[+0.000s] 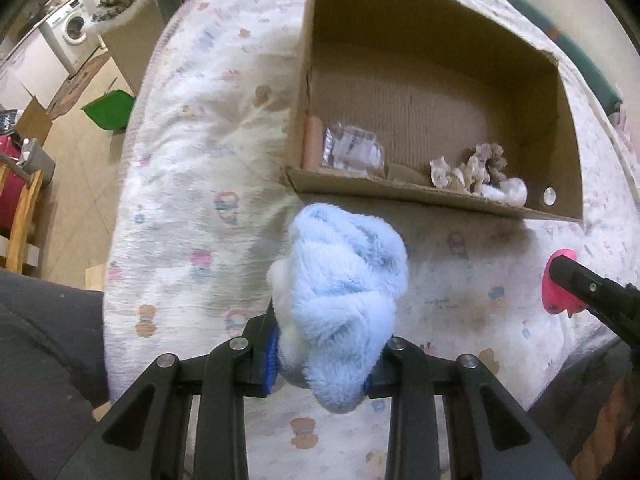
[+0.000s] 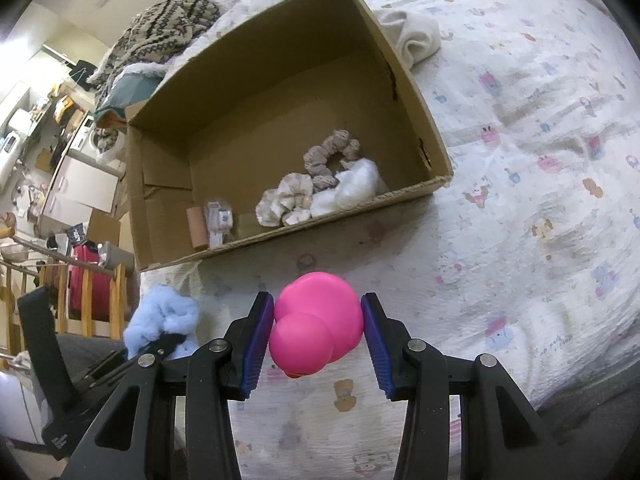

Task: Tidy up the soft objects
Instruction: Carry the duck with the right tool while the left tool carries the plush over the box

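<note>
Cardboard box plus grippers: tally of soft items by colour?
Inside the cardboard box:
Beige scrunchie: 1
Taupe scrunchie: 1
White fluffy piece: 1
Held outside it:
Light blue plush in left gripper: 1
Pink squishy toy in right gripper: 1
Total: 5

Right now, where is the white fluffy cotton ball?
The white fluffy cotton ball lies inside the open cardboard box, in its near right corner, against the brown fabric scrunchie and the cream fabric scrunchie.
</note>
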{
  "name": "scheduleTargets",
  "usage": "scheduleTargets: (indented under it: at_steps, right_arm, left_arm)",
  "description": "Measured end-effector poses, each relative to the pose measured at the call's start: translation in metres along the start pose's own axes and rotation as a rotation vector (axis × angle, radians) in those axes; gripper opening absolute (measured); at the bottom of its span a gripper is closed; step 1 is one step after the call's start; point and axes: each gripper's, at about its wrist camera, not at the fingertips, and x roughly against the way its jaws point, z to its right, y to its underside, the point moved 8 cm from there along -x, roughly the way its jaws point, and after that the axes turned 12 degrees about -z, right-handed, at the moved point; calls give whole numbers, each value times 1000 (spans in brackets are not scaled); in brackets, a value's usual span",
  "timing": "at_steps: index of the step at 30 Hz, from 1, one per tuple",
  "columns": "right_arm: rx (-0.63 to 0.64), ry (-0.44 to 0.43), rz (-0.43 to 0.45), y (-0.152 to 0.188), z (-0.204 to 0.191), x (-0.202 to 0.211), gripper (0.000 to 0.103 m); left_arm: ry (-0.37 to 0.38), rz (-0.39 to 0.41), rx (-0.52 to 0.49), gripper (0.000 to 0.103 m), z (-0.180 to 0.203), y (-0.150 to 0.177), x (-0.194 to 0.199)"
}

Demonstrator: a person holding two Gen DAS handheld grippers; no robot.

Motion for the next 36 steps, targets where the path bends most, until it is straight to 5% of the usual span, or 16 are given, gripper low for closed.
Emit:
scheduleTargets:
  at_steps: [18, 36]
  right_arm:
    - [115, -29, 147, -19, -43, 53, 48]
    - [135, -11, 189, -77, -54, 66, 48]
  left_arm:
    - [-1, 252, -30, 27, 11, -52, 89]
    - [3, 255, -72, 27, 29, -111, 83]
